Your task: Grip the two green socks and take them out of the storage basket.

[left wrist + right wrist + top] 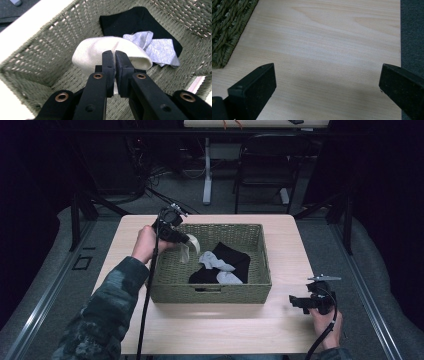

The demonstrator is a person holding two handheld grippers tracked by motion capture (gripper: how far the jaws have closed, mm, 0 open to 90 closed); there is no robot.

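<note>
Left gripper (192, 241): jaws clamped on cream sock (100, 53), held above the left end of the woven basket (210, 292). Basket interior: black sock (232, 257), grey socks (217, 265). Right gripper (295, 301): jaws wide apart, over bare table (324, 50).

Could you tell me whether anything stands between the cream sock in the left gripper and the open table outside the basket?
Only the basket wall. The left gripper is shut on the cream sock, which hangs inside, above the woven floor. The black cloth and grey socks lie apart from it, so a lift over the rim looks clear.
</note>
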